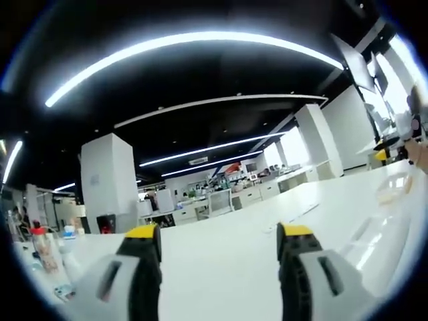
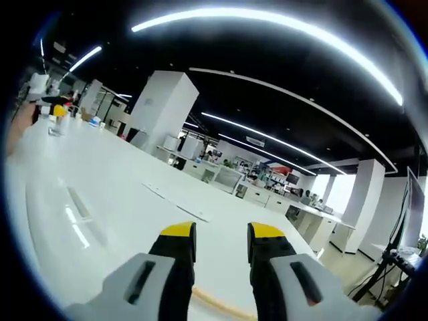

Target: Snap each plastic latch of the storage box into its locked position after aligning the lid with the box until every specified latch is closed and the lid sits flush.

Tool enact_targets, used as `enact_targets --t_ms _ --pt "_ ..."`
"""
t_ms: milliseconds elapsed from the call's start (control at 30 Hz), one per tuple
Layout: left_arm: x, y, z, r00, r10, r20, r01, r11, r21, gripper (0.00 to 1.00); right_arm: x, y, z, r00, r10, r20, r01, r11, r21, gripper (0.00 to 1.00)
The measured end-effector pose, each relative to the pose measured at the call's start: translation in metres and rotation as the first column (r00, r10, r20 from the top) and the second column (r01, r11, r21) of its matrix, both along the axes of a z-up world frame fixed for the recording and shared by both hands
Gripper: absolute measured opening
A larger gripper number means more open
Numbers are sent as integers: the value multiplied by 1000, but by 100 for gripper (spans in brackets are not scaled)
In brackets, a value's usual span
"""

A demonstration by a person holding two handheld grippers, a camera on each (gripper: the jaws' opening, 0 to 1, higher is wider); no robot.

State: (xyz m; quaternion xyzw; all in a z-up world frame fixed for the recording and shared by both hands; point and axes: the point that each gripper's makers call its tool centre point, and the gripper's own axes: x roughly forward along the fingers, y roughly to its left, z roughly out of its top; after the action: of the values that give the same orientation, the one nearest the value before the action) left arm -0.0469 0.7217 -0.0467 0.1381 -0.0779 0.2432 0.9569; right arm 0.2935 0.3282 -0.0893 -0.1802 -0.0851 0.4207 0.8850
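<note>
The biggest thing in both views is a long white tabletop, running away from the cameras into an open office with white columns and strip lights on a dark ceiling. Both cameras look out level across it rather than down, which suggests the person holds the two tools low and forward, ready over the work surface and not yet bearing on anything.

In the left gripper view a clear plastic shape lies on the tabletop at the right edge: it looks like the storage box or its lid, pale and see-through, with a smaller clear piece just beyond it. Whether the lid is on, whether it sits flush, and how the latches stand cannot be told, for the plastic is blurred and stretched at the rim. Nothing can be seen inside it. It lies to the right of the left claw, apart from it.

The left claw stands wide open with bare tabletop between its yellow tips, holding nothing. The right claw is open too, but its tips are set closer, and it is also empty. A thin tan strip crosses low between its jaws; what it is cannot be told.

Small bottles and clutter stand at the far left of the tabletop.

As a judgement, the latching has not begun.
</note>
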Motion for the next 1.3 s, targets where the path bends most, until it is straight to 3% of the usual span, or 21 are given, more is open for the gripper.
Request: enact_targets --t_ms 400,533,800,1033,1300 --pt "6 -13 0 997 -75 12 75 997 -9 71 0 -1 1 1000 -1 -3 1 1000 10 30" --pt "14 -30 5 980 -185 74 188 982 -32 71 1 -4 2 1000 -12 1 11 1000 10 30" --pt "21 -47 14 964 -248 95 253 966 -45 71 -1 -5 3 1000 -15 10 15 1000 11 30" --pt "36 -62 10 960 -280 10 280 958 -59 71 -2 -7 7 1000 -19 18 18 999 26 30" --pt "60 -88 12 928 -370 -38 367 928 -66 72 1 -8 4 1000 -26 2 26 999 34 30"
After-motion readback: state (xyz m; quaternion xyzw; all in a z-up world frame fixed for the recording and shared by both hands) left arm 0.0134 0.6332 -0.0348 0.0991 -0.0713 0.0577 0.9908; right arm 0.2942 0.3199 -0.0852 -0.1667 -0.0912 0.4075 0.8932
